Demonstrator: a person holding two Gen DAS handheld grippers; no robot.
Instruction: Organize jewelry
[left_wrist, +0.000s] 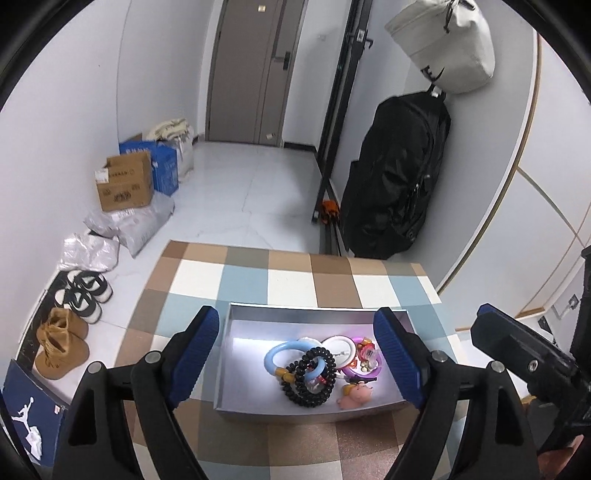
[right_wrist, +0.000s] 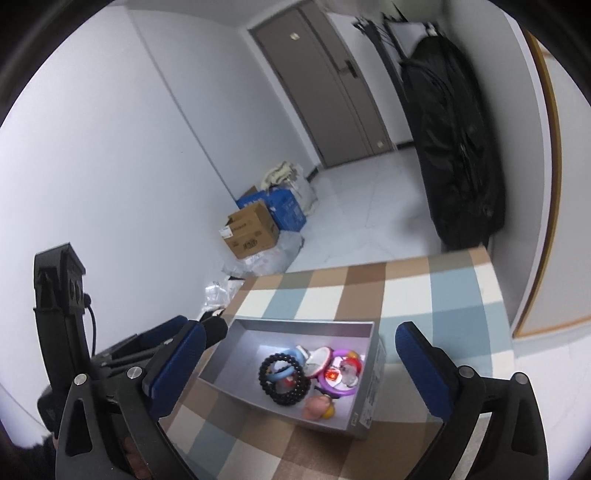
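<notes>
We hold both the left hand-held gripper (left_wrist: 295, 354) and right hand-held gripper (right_wrist: 299, 365) spread, empty, above the shallow grey cardboard box (left_wrist: 317, 314) (jewelry apparently gathered there for tidiness).

grey box (left_wrist: 258, 314): 1, on checked table (left_wrist: 332, 273) | black bead bracelets (left_wrist: 314, 376): 2 | blue ring (left_wrist: 280, 354): 1 | purple ring (right_wrist: 338, 387): 1 | pink pig figure (left_wrist: 354, 397): 1 | cardboard boxes (left_wrist: 125, 184): 1 brown, 1 blue (left_wrist: 166, 166) | shoes (left_wrist: 62, 343): 2 tan, 2 black-and-white (left_wrist: 85, 291) | hanging bags: 1 black (left_wrist: 395, 173), 1 white (left_wrist: 450, 44)
</notes>
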